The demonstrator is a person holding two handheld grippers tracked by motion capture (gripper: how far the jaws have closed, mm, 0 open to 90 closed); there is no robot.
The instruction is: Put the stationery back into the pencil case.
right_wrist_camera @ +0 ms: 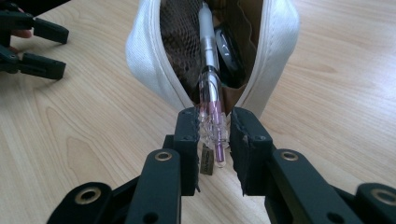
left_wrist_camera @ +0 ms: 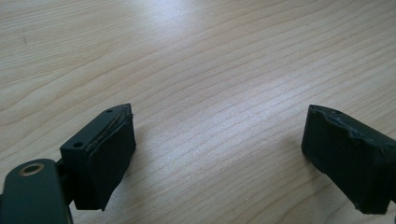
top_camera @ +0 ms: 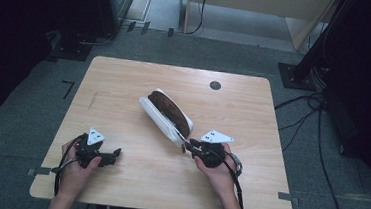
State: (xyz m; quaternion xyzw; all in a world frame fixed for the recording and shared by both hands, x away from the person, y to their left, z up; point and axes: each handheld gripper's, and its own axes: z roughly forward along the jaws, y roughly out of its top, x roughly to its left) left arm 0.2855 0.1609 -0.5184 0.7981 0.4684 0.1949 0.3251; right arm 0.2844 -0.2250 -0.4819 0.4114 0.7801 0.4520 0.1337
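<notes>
The table point(left_wrist_camera: 210, 60) is pale wood with fine grain and a soft sheen. The pouch point(right_wrist_camera: 280, 42) at the top of the right gripper view is white woven cloth, lined brown. The pen point(right_wrist_camera: 210, 93) is clear glossy plastic. The gripper point(right_wrist_camera: 214, 133) jaws are matt black, their pads rough-edged.

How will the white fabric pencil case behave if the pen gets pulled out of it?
The white fabric pencil case looks soft-walled, so its mouth will probably sag or deform. It seems light and may drag along the smooth wooden table, since only the right hand-held gripper touches anything, clamping the clear pink pen.
</notes>
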